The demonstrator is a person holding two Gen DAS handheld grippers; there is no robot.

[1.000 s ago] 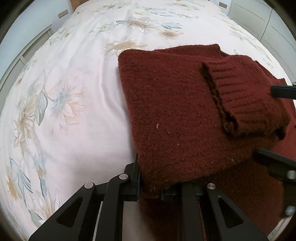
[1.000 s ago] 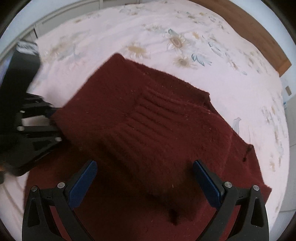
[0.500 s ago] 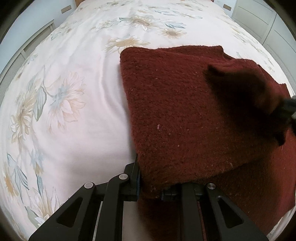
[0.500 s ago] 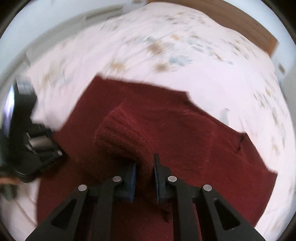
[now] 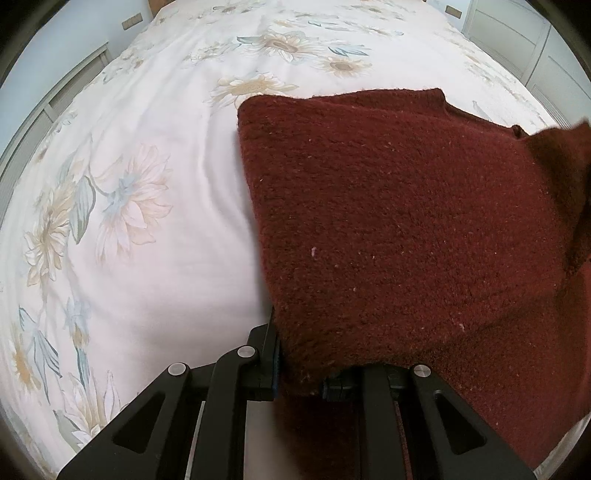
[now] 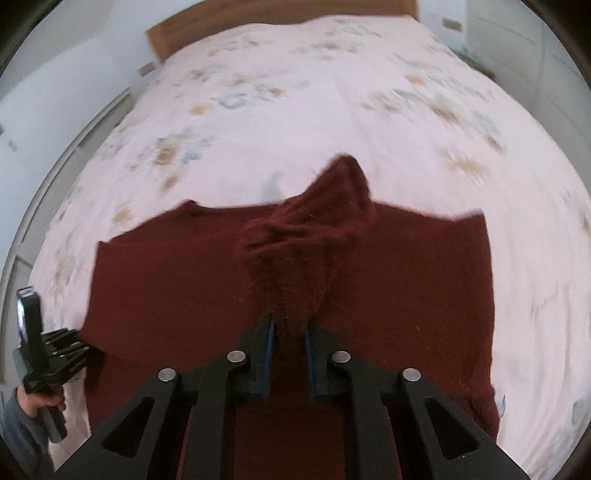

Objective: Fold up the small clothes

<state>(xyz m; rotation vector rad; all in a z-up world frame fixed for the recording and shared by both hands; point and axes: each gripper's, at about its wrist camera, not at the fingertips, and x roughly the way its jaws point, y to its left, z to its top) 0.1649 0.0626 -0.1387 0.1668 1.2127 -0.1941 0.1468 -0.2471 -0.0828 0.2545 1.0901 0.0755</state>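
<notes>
Folding a dark red knitted sweater (image 5: 406,229) on a bed, both claws pinching wool.

The left claw (image 5: 299,373) is pressed together on the sweater's near corner, where one layer lies doubled over another; the right claw (image 6: 288,332) is closed on a raised, bunched sleeve (image 6: 314,229) above the flat body. The job looks partly done: one side seems folded in, while the sleeve needs laying down and the final folds remain. The sweater lies on a pale bedspread (image 5: 147,184) printed with large flowers, a wooden headboard (image 6: 258,22) at the far end, light walls and white cupboard doors (image 5: 517,40) around.
</notes>
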